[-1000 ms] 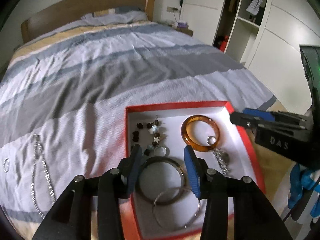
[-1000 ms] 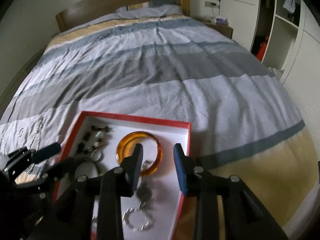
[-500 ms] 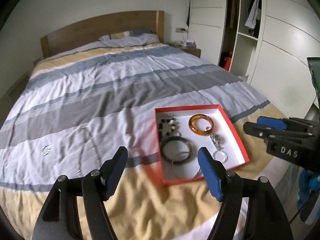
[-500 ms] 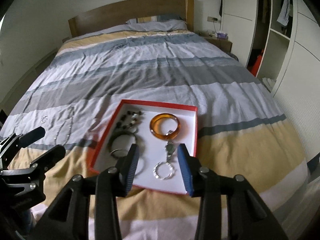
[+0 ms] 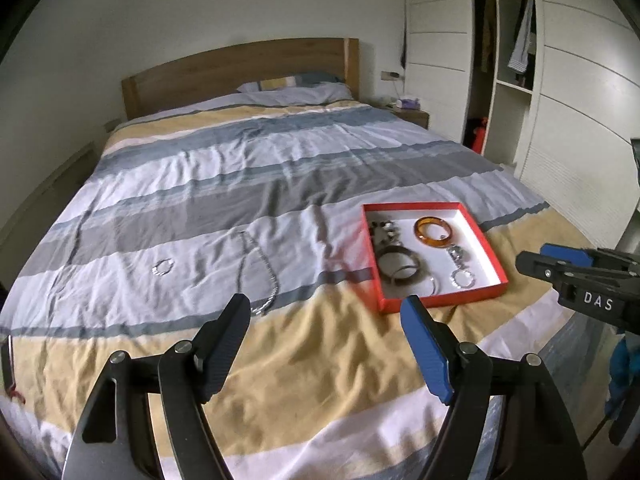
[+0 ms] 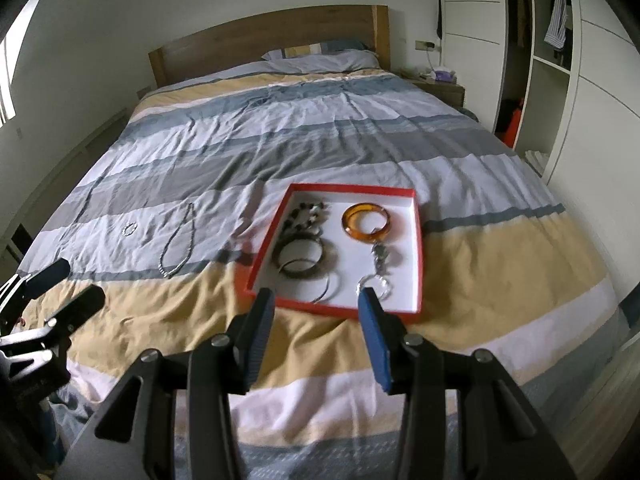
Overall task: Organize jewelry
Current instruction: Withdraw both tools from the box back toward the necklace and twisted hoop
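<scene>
From the left wrist, the left gripper hangs released and empty above the bed, the red tray of jewelry lying ahead to its right. From the right wrist, the right gripper is likewise released, the silver necklace left of the tray.

A red-walled, white-floored tray lies flat on the bed just past the right fingers, holding an amber bangle, dark bangle, beads and silver rings. A silver chain necklace and small ring lie beyond the left fingers.
</scene>
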Action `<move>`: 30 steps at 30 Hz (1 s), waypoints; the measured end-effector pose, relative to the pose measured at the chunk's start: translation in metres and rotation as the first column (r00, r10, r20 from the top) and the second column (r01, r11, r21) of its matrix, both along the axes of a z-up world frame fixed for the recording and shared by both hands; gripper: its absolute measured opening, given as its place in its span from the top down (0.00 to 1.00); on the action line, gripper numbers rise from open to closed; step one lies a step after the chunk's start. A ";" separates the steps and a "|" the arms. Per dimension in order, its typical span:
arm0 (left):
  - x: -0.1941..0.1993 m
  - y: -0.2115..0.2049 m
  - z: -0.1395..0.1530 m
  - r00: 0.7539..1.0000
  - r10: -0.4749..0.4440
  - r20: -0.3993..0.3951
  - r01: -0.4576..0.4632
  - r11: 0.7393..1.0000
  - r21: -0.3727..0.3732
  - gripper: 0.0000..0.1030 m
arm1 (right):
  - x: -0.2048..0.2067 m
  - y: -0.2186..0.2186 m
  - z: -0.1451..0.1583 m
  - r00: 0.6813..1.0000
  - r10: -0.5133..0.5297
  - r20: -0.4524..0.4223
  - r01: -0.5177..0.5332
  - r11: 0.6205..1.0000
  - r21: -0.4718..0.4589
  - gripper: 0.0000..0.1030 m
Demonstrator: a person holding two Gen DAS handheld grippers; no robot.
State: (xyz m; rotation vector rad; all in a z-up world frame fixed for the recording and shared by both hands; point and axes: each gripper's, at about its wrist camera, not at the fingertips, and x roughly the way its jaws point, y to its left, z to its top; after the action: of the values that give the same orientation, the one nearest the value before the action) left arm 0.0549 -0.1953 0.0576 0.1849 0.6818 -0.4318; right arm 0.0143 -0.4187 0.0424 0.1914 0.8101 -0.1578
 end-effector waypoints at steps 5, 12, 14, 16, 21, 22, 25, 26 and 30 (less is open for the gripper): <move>-0.012 0.029 0.005 0.999 0.047 0.021 -0.047 0.999 -0.011 0.26 | -0.016 0.017 -0.003 1.000 -0.001 -0.006 0.001 1.000 0.007 0.59; -0.029 0.062 0.015 0.993 0.099 0.056 -0.097 0.995 -0.039 0.26 | -0.035 0.041 0.001 1.000 0.016 -0.001 -0.016 1.000 -0.001 0.59; -0.033 0.067 0.018 0.992 0.112 0.065 -0.109 0.993 -0.044 0.25 | -0.039 0.048 0.004 1.000 0.025 0.005 -0.025 1.000 -0.008 0.59; -0.037 0.074 0.021 0.989 0.126 0.076 -0.122 0.991 -0.051 0.23 | -0.045 0.054 0.009 0.999 0.033 0.016 -0.032 0.999 -0.011 0.54; -0.049 0.084 0.026 0.984 0.144 0.106 -0.138 0.989 -0.060 0.18 | -0.054 0.063 0.017 0.999 0.038 0.039 -0.038 0.999 -0.013 0.51; -0.052 0.086 0.027 0.983 0.145 0.113 -0.139 0.989 -0.058 0.17 | -0.056 0.065 0.018 0.998 0.039 0.043 -0.038 0.999 -0.007 0.51; -0.057 0.091 0.029 0.980 0.152 0.126 -0.146 0.988 -0.056 0.14 | -0.059 0.069 0.020 0.998 0.044 0.048 -0.044 0.999 -0.001 0.51; -0.058 0.093 0.029 0.979 0.156 0.129 -0.150 0.987 -0.058 0.13 | -0.060 0.070 0.020 0.998 0.046 0.049 -0.046 0.999 -0.002 0.51; -0.061 0.100 0.029 0.975 0.176 0.136 -0.170 0.984 -0.057 0.11 | -0.059 0.075 0.019 0.997 0.053 0.055 -0.054 0.999 0.004 0.51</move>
State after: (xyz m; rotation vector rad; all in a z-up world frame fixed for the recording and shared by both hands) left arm -0.0057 -0.0948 0.0869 0.1108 0.5438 -0.2639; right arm -0.0445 -0.3433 0.0618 0.1782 0.7604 -0.0997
